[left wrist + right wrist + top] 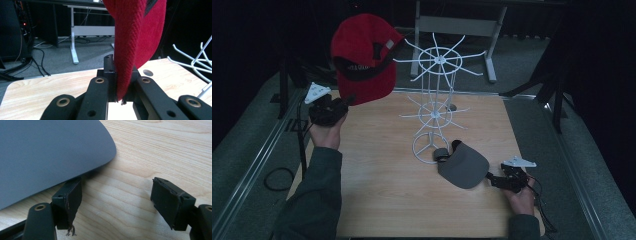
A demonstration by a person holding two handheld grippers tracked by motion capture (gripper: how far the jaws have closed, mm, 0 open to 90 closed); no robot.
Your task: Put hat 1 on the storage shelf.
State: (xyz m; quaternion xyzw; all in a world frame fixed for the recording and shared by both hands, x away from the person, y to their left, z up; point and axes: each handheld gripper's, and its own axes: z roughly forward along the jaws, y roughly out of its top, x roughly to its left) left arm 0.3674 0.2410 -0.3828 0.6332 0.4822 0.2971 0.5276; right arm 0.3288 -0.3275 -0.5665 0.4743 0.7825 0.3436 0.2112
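Up at the left, the left gripper (pixel 343 104) is clamped on the brim edge of the red cap (pixel 362 57), holding it in the air above the table's (pixel 382 190) far left corner, beside the white wire rack (pixel 435 107); low at the right, the right gripper (pixel 116 202) rests with jaws spread wide, one jaw tucked just under the brim of the grey visor (pixel 463 167), which lies flat against the rack's base ring.

Wood table (pixel 387 200), black cable (pixel 276 178) on floor, prob. metal desk frame (pixel 457 25) behind.
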